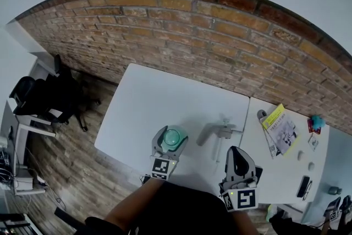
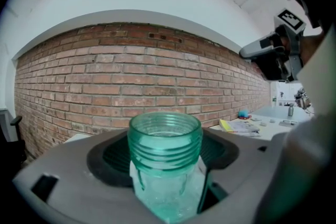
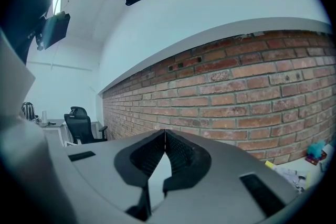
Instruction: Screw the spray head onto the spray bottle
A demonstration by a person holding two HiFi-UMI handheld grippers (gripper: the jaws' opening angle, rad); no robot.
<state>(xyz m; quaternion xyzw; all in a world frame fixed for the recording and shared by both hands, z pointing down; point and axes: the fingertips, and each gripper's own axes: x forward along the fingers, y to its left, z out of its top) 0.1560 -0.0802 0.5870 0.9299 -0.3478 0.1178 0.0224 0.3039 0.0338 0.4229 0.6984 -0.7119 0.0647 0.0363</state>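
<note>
The left gripper [image 1: 171,141] pinches a clear green spray bottle [image 1: 173,136], its jaws spread wide round the body and pressed against it. In the left gripper view the bottle [image 2: 165,165] stands upright between the pads with its threaded neck open at the top. The spray head [image 1: 220,131] lies on the white table [image 1: 143,107], apart from the bottle at about three o'clock of it, with a thin tube running from it toward six o'clock. The right gripper [image 1: 235,151] hovers near the spray head, at about five o'clock of it. Its jaws are pressed together with nothing between them, as the right gripper view shows where the pads meet [image 3: 165,135]. Each gripper's cube carries a black-and-white square marker. Further toward three o'clock a booklet [image 1: 280,128] with a yellow band lies on a second white table; its print is too small to read. A black office chair [image 1: 33,96] stands at nine o'clock, below the brick wall [image 1: 181,25].
</note>
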